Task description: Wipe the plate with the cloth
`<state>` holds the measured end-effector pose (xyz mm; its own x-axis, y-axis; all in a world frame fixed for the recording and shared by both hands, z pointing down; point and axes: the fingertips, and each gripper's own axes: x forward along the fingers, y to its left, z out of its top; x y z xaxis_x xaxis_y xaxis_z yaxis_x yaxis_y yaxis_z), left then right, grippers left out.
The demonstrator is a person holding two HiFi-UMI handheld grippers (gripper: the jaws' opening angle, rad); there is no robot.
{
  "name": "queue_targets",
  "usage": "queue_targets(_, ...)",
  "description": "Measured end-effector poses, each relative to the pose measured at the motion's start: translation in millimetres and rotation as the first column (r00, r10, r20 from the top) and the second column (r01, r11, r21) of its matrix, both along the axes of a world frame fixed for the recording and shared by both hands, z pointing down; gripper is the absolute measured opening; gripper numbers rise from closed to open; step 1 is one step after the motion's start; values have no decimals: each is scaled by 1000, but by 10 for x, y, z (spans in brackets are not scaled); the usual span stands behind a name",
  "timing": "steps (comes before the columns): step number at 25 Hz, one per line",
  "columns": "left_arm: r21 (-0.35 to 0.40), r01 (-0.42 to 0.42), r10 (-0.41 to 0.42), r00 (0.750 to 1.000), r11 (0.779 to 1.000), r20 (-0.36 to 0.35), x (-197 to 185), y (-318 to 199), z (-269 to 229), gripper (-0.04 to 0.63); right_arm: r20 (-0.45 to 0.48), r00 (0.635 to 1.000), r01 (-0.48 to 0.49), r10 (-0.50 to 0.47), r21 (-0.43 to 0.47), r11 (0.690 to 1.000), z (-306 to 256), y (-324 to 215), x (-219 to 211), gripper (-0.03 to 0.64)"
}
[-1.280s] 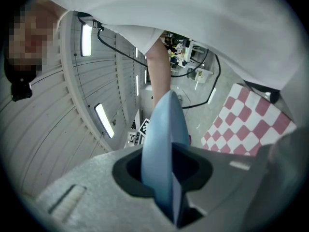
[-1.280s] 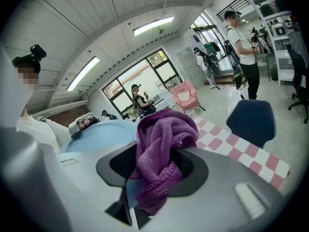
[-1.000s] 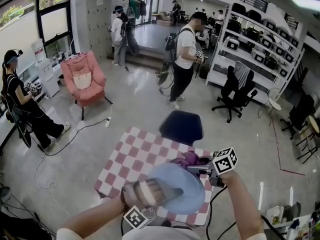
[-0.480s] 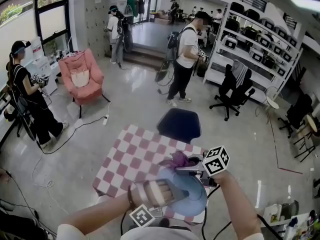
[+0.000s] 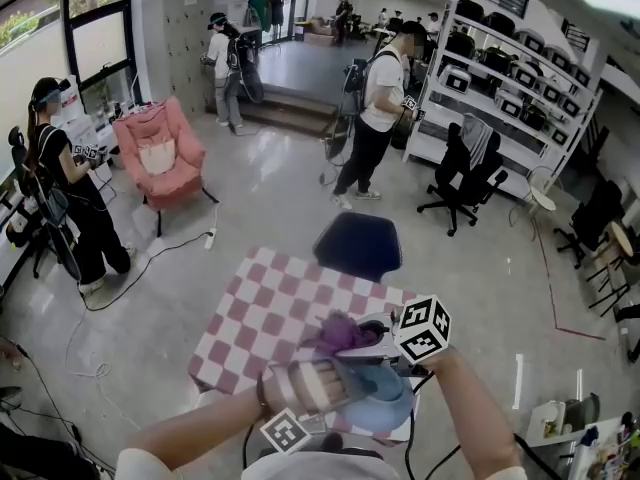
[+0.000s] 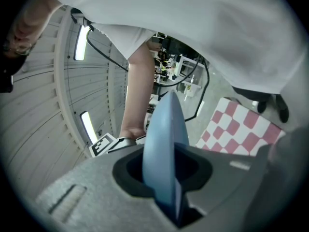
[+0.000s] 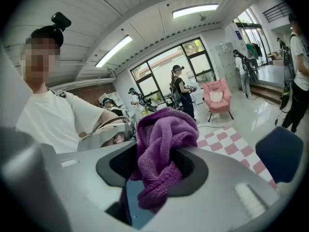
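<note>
My left hand-held gripper [image 6: 166,182] was clamped on the plate [image 6: 161,129]; my right hand-held gripper [image 7: 152,178] pinched the cloth [image 7: 161,134] above the worktop [image 5: 265,308].

White T-shirt [image 7: 53,124] worn. Left gripper [image 6: 166,178] and right gripper [image 7: 154,178]: grey moulded housings. Each carries a black-and-white marker cube [image 5: 424,330]; a black cable [image 5: 409,440] hangs below the right gripper's cube.
</note>
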<state>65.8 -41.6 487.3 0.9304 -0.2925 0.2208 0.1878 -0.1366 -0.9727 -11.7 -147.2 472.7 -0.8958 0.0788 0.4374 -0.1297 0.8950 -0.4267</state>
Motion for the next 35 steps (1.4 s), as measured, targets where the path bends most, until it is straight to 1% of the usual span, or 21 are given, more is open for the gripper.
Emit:
queue_targets(2, 2, 3, -3, 1000, 1000, -6, -46, -16, -20, 80, -5, 1000, -20, 20, -2, 1000, 19, -40, -13, 170)
queue_targets(6, -9, 7, -7, 1000, 1000, -20, -131, -62, -60, 81, -25, 994, -103, 102, -18, 995, 122, -189, 58, 170)
queue_targets(10, -14, 4, -5, 1000, 1000, -26, -260, -107, -34, 81, -73, 978, -198, 195, -34, 980, 305, -313, 207, 170)
queue_targets(14, -25, 31, -32, 999, 999, -33, -393, -247, 7, 80, -119, 960, -259, 252, -41, 965, 517, -358, 397, 170)
queue_targets(19, -73, 30, -34, 998, 997, -52, -518, -378, -4, 81, -105, 924, -375, 367, -82, 923, 650, -394, 624, 170)
queue_targets(22, -97, 47, -52, 997, 994, -57, -614, -495, 62, 78, -98, 904, -424, 415, -95, 901, 702, -402, 717, 170)
queue_targets(25, -124, 65, -73, 995, 990, -62, -682, -621, 144, 77, -116, 882, -468, 457, -101, 878, 773, -366, 829, 170)
queue_targets(27, -156, 83, -94, 993, 984, -69, -738, -728, 195, 77, -124, 867, -496, 483, -111, 861, 837, -348, 887, 170)
queue_targets(30, -213, 130, -149, 986, 968, -77, -822, -901, 294, 77, -122, 846, -532, 519, -132, 836, 927, -315, 972, 170)
queue_targets(33, -281, 184, -213, 974, 942, -79, -930, -1083, 409, 75, -127, 828, -561, 546, -152, 814, 1044, -287, 1034, 170)
queue_targets(35, -319, 213, -249, 965, 923, -77, -1005, -1187, 480, 75, -134, 822, -570, 554, -162, 806, 1134, -282, 1039, 170)
